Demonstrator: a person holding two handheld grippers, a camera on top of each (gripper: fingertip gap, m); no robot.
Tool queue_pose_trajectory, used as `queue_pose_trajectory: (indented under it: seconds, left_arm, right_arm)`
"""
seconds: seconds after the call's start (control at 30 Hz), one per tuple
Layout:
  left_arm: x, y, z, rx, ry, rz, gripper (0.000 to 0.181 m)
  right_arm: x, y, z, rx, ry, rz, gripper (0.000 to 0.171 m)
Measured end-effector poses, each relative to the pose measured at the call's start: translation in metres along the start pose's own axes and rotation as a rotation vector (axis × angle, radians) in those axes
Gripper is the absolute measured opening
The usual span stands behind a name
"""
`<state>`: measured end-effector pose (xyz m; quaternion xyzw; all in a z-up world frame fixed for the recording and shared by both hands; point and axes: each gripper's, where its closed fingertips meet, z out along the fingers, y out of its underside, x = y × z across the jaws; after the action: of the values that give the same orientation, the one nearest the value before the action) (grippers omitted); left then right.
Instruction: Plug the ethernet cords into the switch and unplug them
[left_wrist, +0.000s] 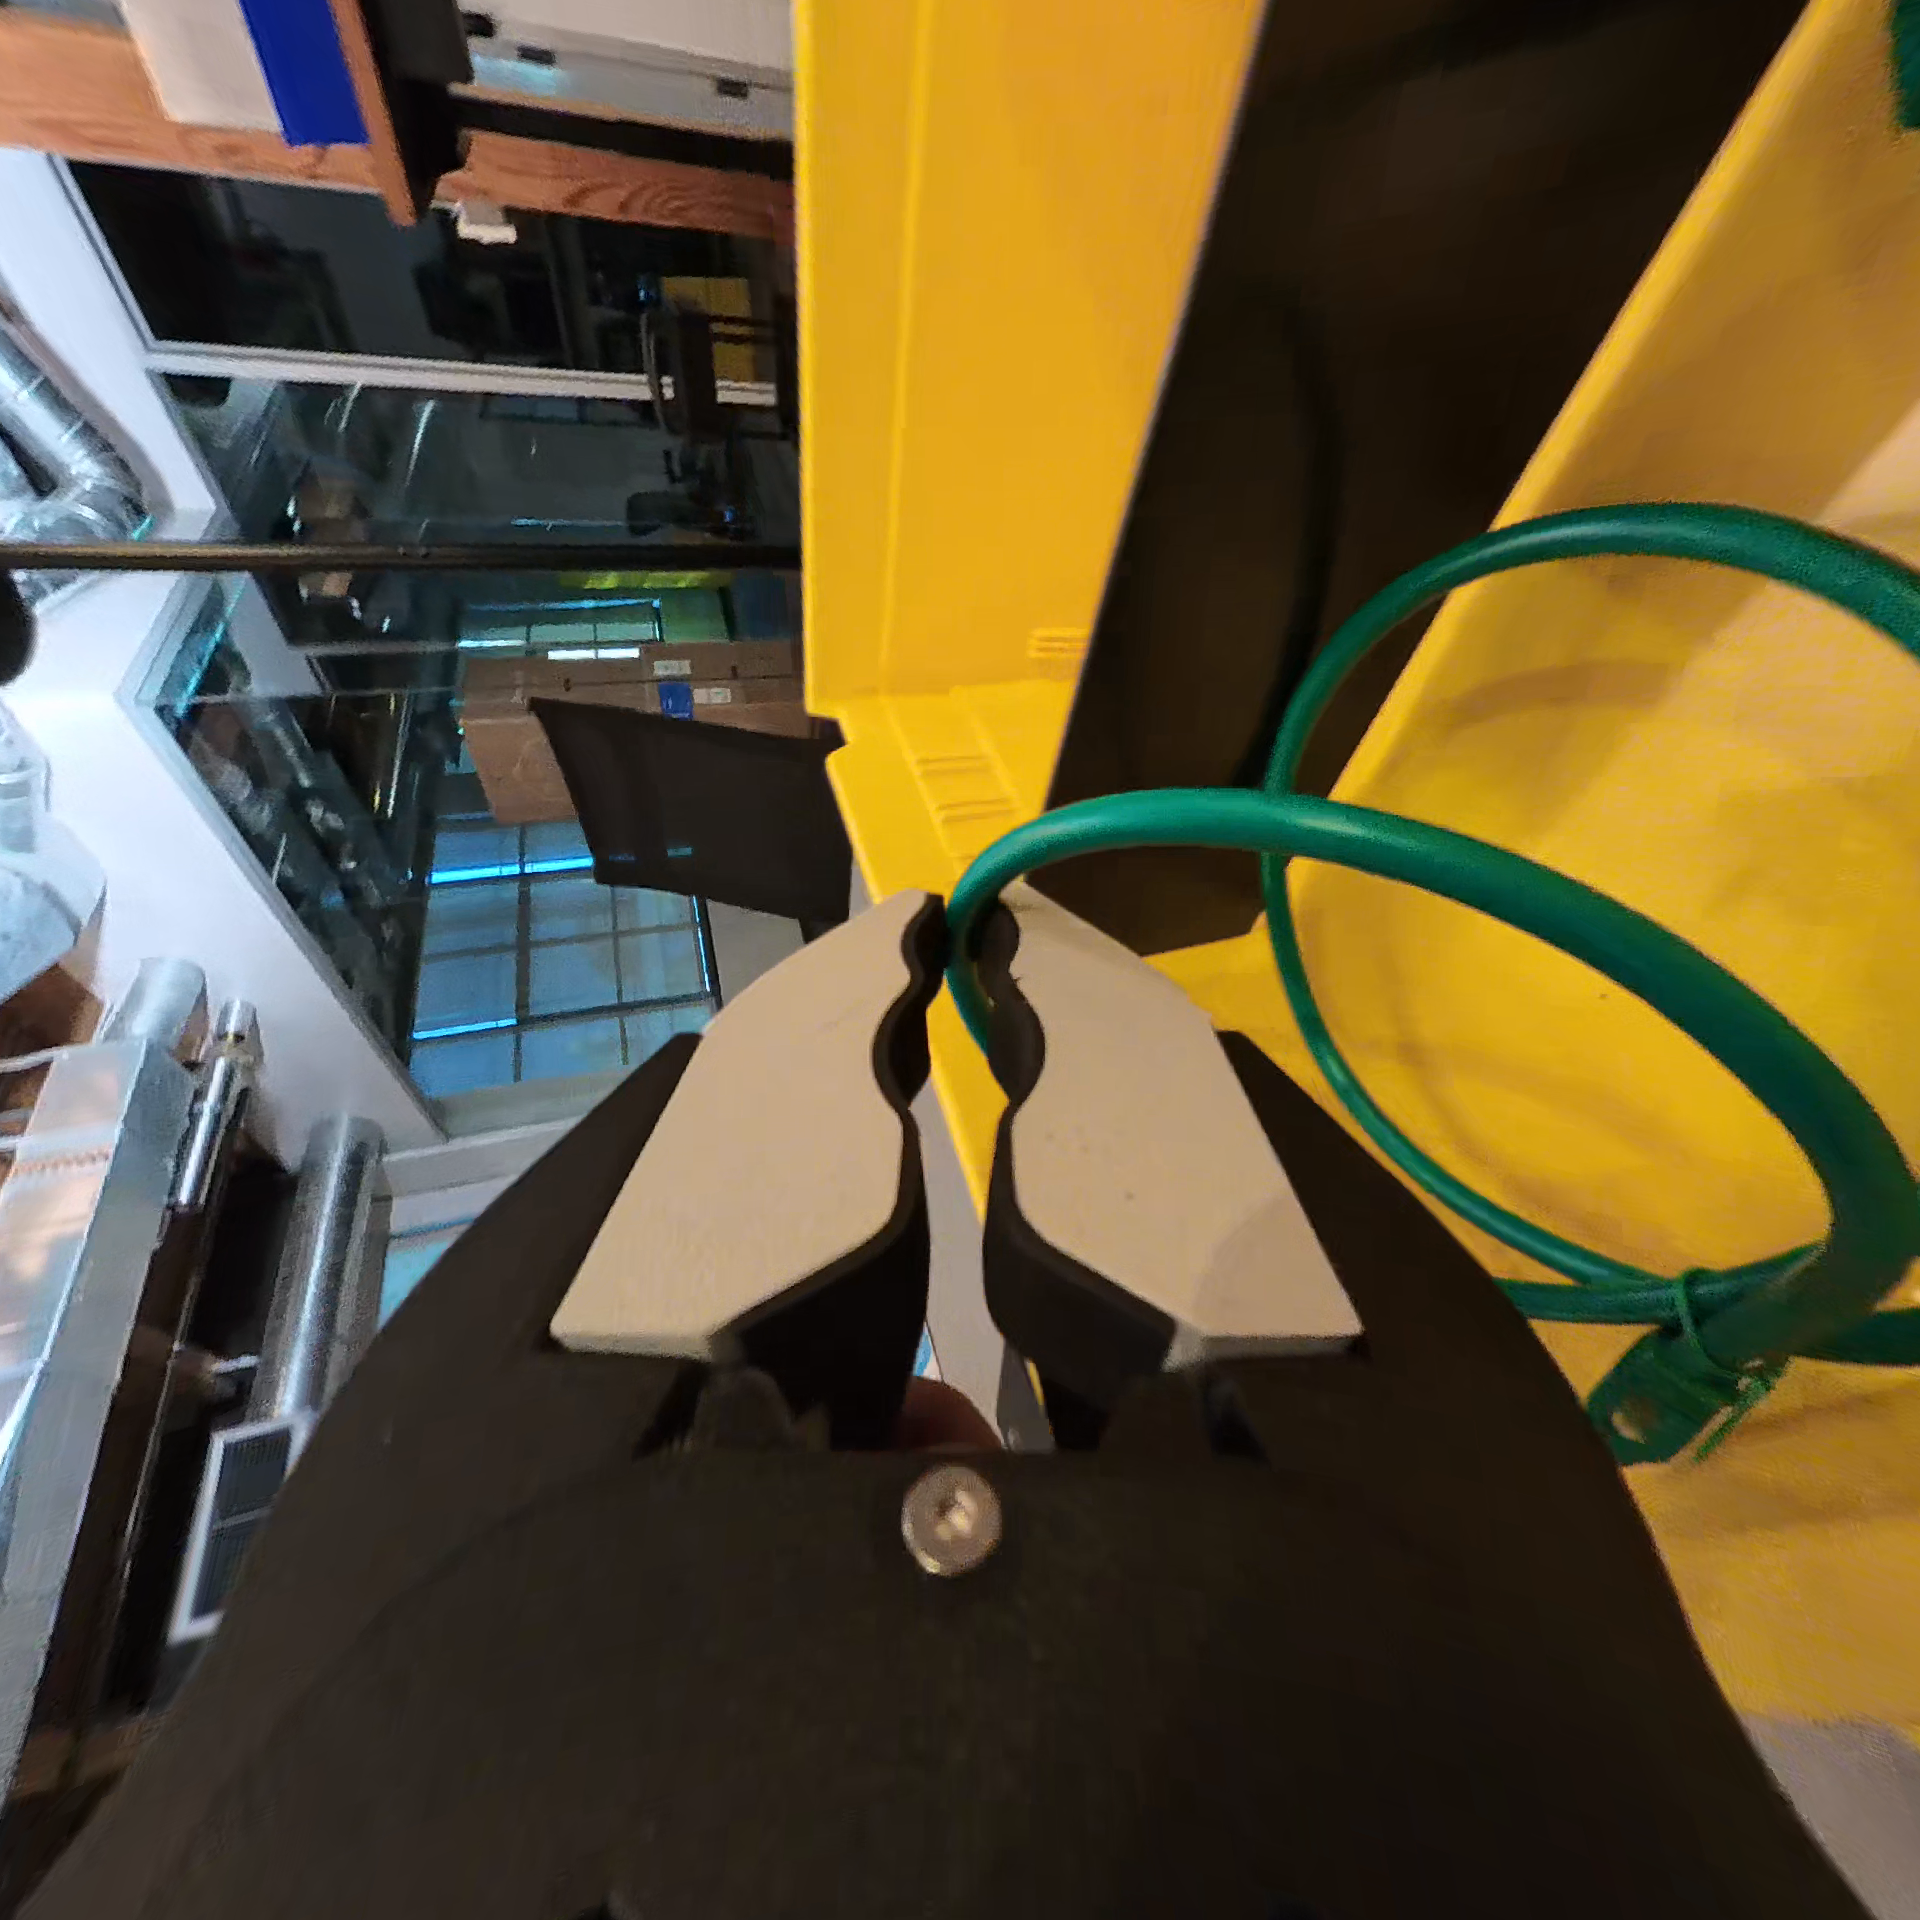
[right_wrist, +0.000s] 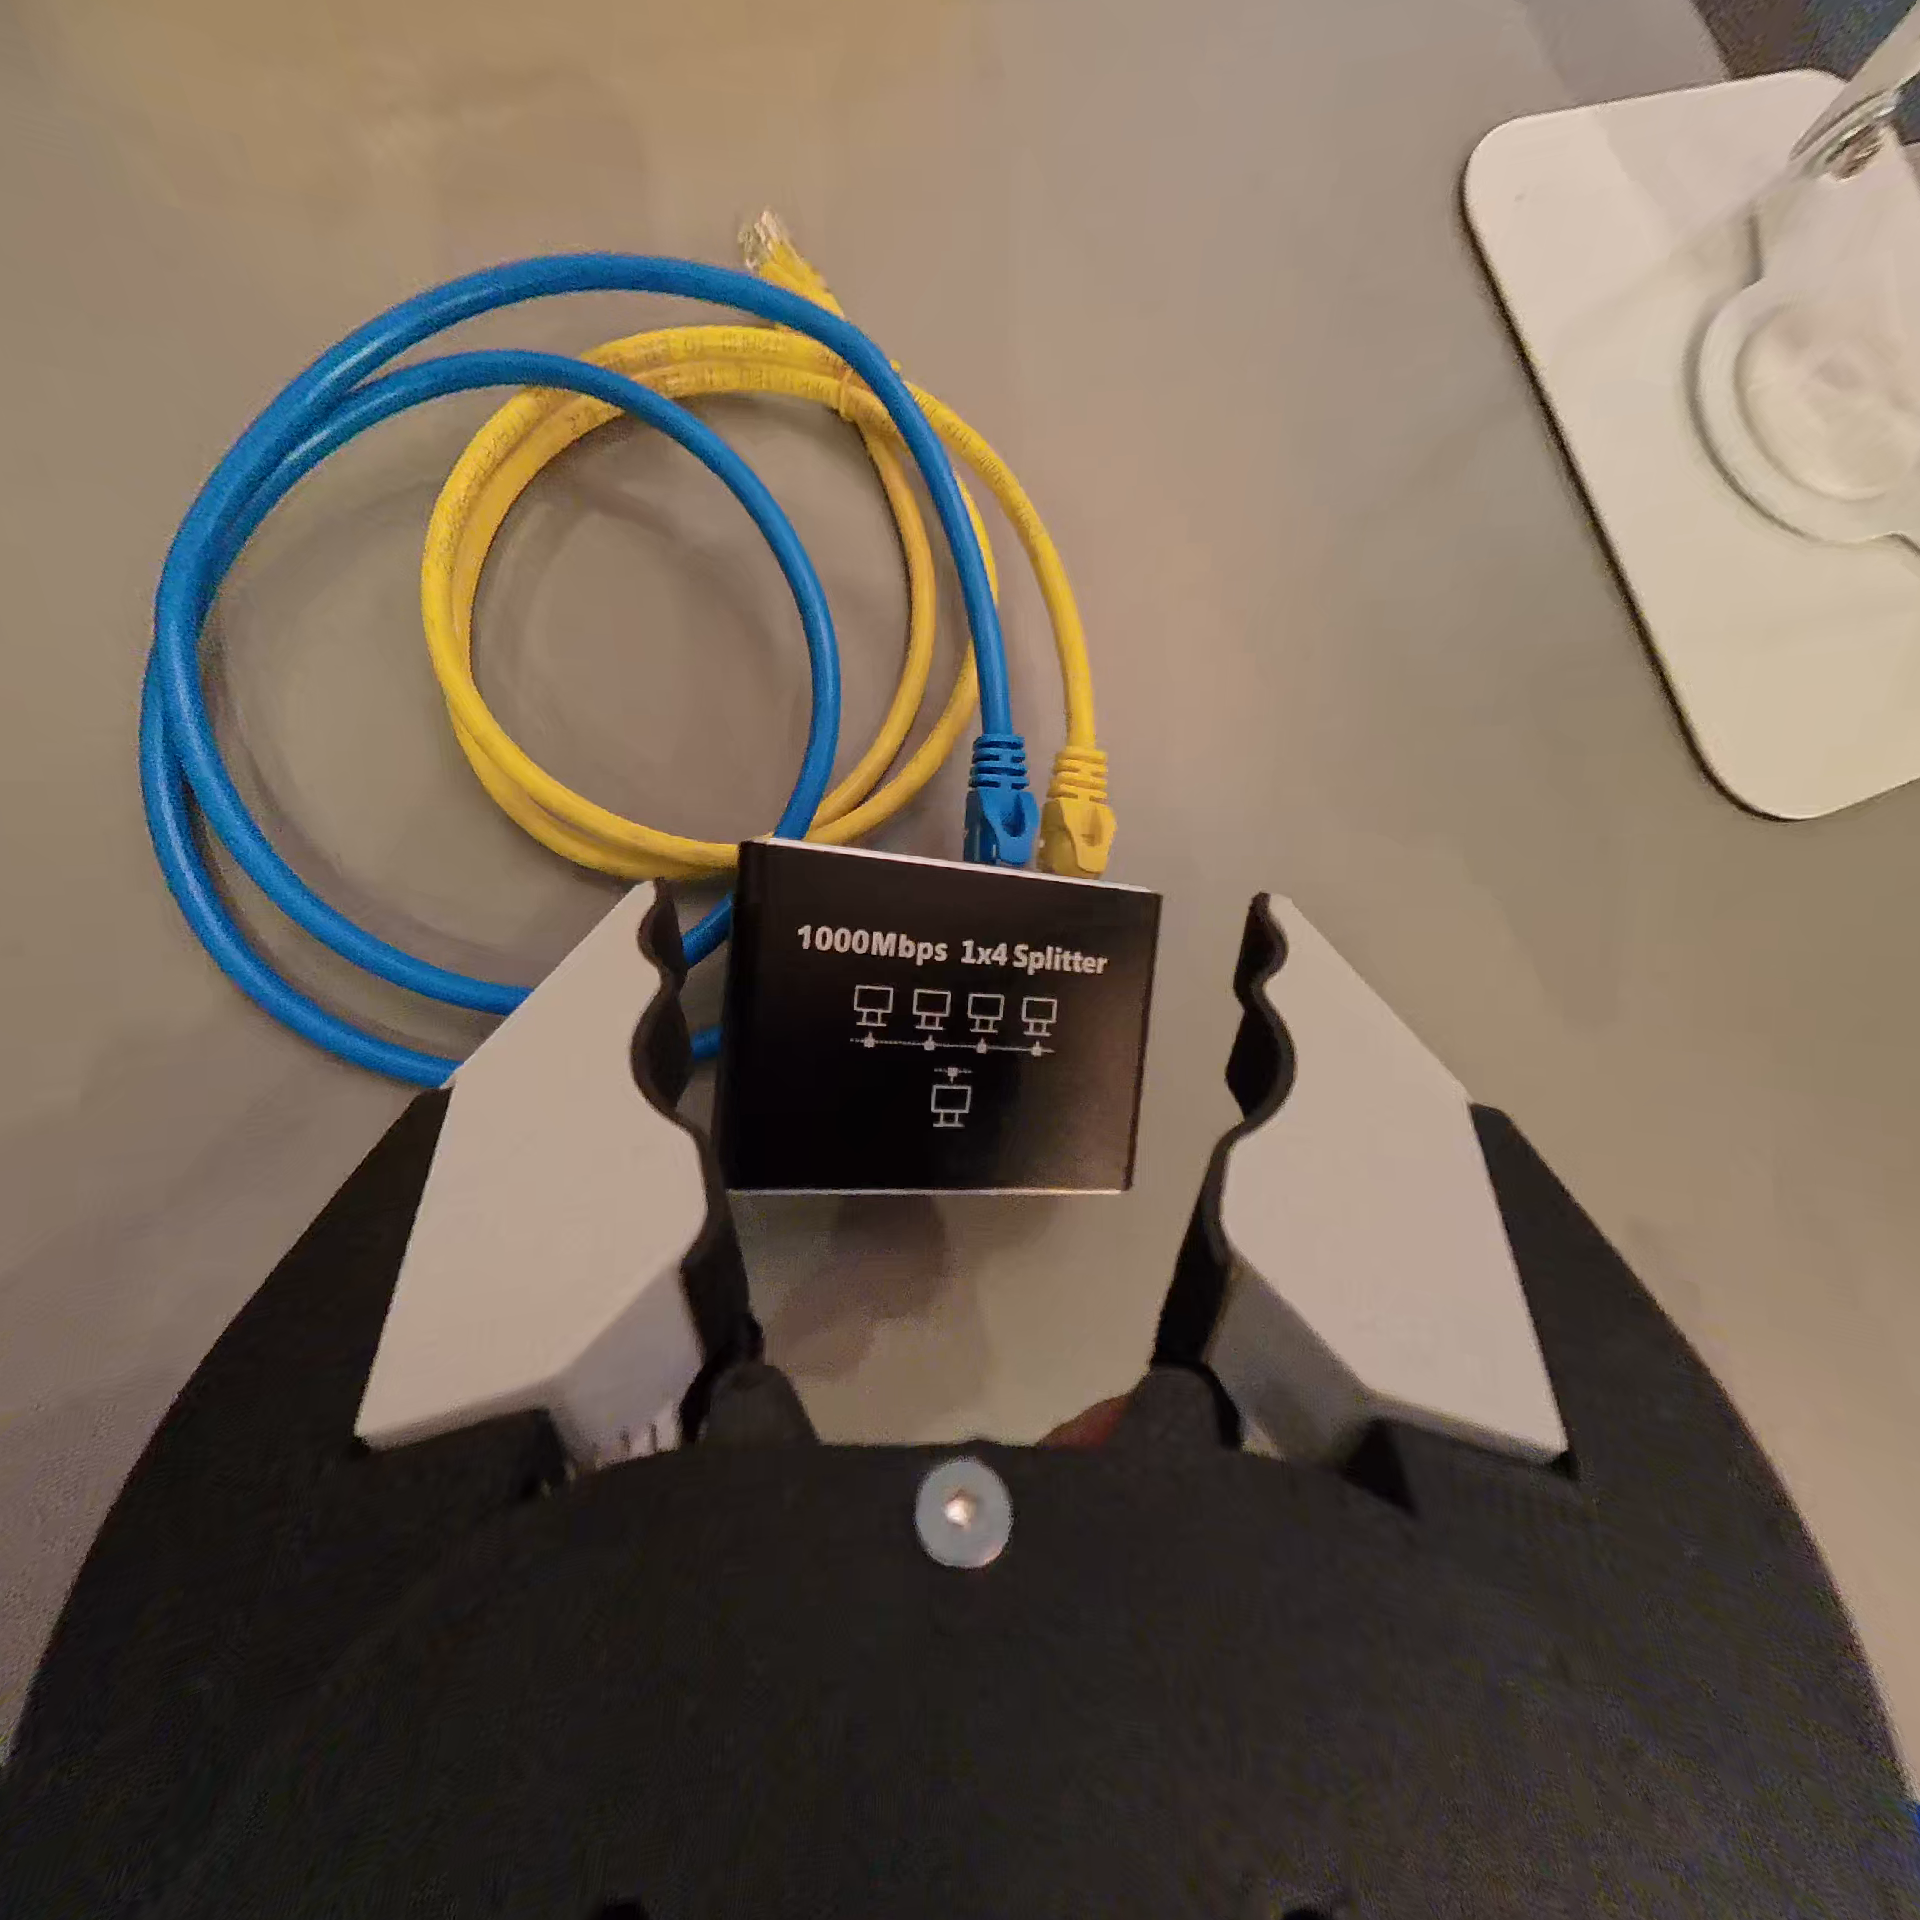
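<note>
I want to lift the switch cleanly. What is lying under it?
A loop of the blue cord runs under the black switch's left edge, on the grey table. The rest of its underside is covered.

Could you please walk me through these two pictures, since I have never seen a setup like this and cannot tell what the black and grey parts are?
Each picture comes from a camera mounted on a hand-held two-finger gripper, looking forward along its fingers. A person holds one gripper in each hand; there is no robot arm.

In the left wrist view, the left gripper is shut on a green cord, whose loops hang in front of a yellow bin. This view looks turned sideways.

In the right wrist view, the right gripper is open, its fingers either side of a small black switch on a grey table. I cannot tell whether they touch it. A blue cord and a yellow cord lie coiled behind the switch, each with one end plugged into it. A white stand base sits at the upper right.
</note>
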<state>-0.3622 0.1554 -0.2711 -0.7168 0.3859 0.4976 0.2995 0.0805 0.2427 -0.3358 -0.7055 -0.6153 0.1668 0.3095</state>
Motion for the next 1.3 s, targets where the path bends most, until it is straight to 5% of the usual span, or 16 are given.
queue_pose_trajectory:
  seconds: [0.33,0.73,1.0,1.3]
  left_arm:
    - [-0.078,0.006,-0.032,-0.036,-0.180,-0.287,0.005]
    - [-0.156,-0.022,-0.078,0.040,-0.319,-0.403,0.005]
    - [-0.194,-0.066,-0.109,0.143,-0.375,-0.431,0.005]
    - [-0.172,-0.171,-0.126,0.388,-0.249,-0.467,0.005]
  right_arm:
    - [0.010,-0.041,-0.039,0.165,0.113,-0.028,0.091]
    - [-0.036,-0.108,-0.059,0.354,0.062,-0.131,0.079]
    - [-0.089,-0.145,-0.058,0.444,-0.085,-0.169,0.079]
    - [-0.109,-0.170,-0.066,0.611,-0.357,0.105,0.080]
